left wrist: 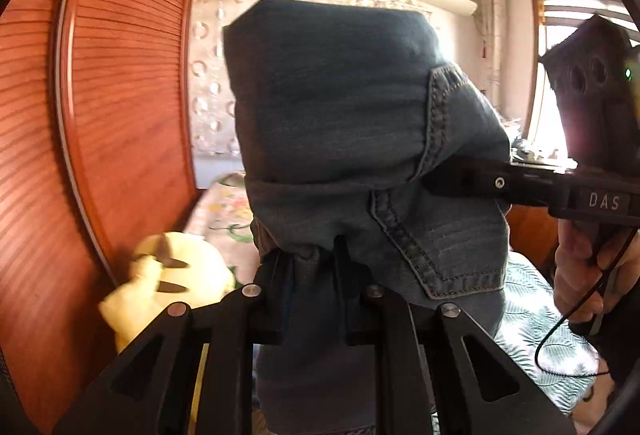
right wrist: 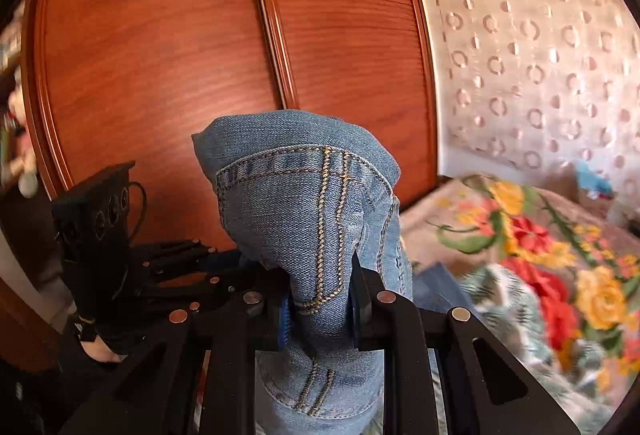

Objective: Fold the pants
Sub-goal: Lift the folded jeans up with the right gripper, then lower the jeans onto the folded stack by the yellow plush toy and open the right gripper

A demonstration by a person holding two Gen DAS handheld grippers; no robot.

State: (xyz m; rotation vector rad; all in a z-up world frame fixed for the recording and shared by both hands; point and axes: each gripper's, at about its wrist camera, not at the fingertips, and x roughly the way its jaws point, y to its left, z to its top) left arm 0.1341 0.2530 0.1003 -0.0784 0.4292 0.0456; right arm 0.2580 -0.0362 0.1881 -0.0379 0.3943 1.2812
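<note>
- Left gripper (left wrist: 312,255) is closed on a bunched fold of the pants (left wrist: 340,123), and the denim stands up above its black fingers (left wrist: 276,275) and hangs down below them.
- Right gripper (right wrist: 322,299) also pinches the pants (right wrist: 304,203), holding a stitched seam between its pads, in the air.
- Wardrobe (right wrist: 160,47) of red-brown wood fills the background.
- Bed (right wrist: 532,235) with a flower blanket lies under and to the right.
- Yellow plush toy (left wrist: 172,275) sits beside the wardrobe.
- Person's hand (left wrist: 588,267) holds the right gripper's handle.
</note>
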